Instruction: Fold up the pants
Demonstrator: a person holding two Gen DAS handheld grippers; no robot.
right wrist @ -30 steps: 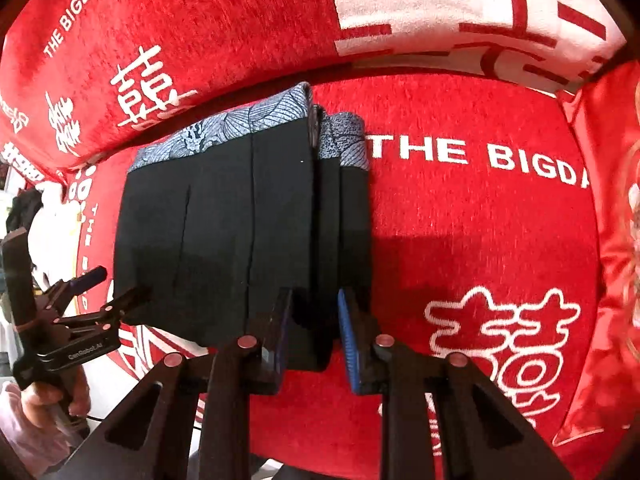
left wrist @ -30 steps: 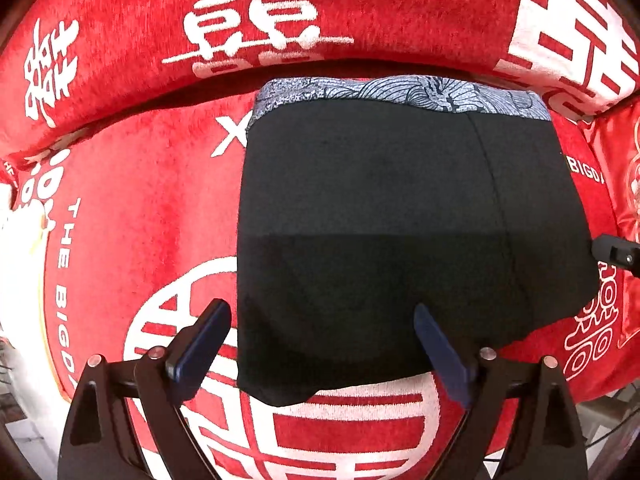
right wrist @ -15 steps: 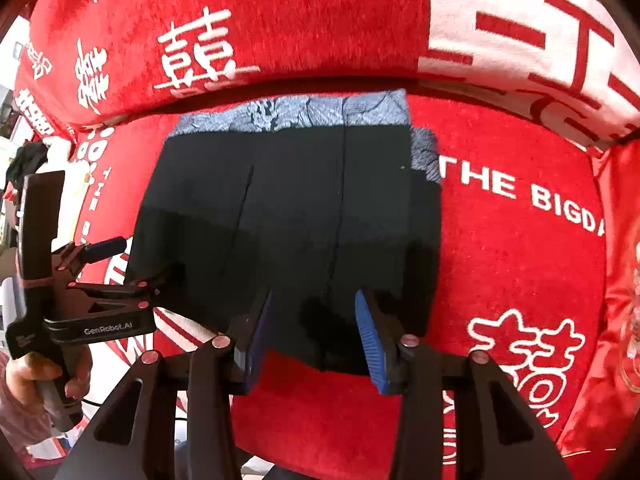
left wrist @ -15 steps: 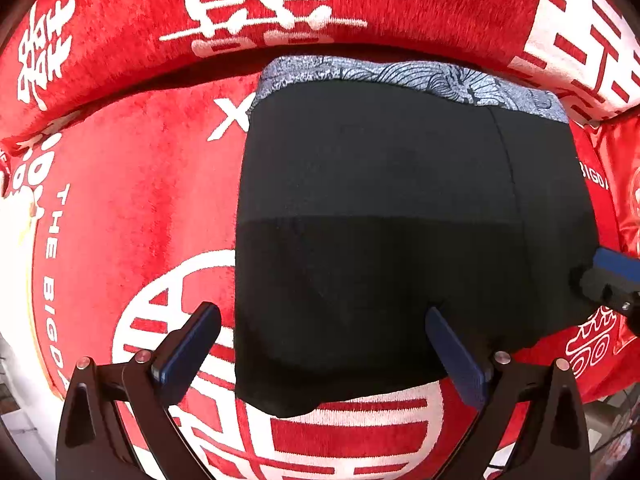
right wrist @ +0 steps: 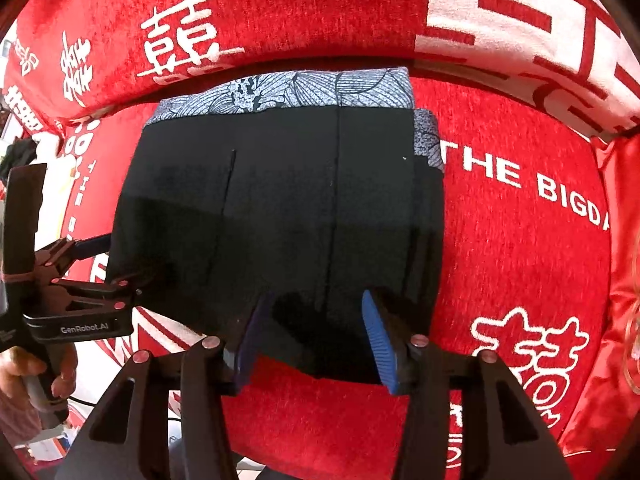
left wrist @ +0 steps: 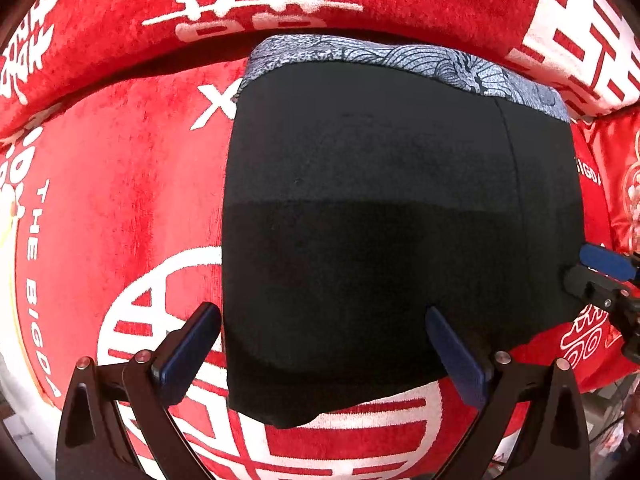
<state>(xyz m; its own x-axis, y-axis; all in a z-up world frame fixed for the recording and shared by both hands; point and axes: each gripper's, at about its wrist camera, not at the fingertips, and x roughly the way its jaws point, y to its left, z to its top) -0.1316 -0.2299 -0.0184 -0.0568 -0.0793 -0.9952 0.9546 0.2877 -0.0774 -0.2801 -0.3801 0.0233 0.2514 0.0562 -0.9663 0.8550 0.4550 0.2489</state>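
The black pants [left wrist: 380, 220] with a grey patterned waistband [left wrist: 400, 60] lie folded flat on a red seat cushion [left wrist: 120, 208]. They also show in the right wrist view [right wrist: 280, 220], with a narrow folded layer sticking out along the right edge. My left gripper [left wrist: 320, 344] is open over the pants' near left edge and holds nothing. My right gripper [right wrist: 312, 340] is open over the near right edge and holds nothing. The left gripper also shows in the right wrist view [right wrist: 100, 256], and the right gripper's blue fingertip [left wrist: 604, 260] in the left wrist view.
The red backrest cushion [right wrist: 280, 12] with white characters rises right behind the waistband. A red cushion [right wrist: 620, 260] stands at the right side. The seat's front edge [right wrist: 320, 452] lies below the grippers. A hand [right wrist: 24, 372] holds the left gripper.
My right gripper has opened, letting go of the pants' right edge, and has shifted left. The folded flap has settled flat. My left gripper stayed open and edged closer.
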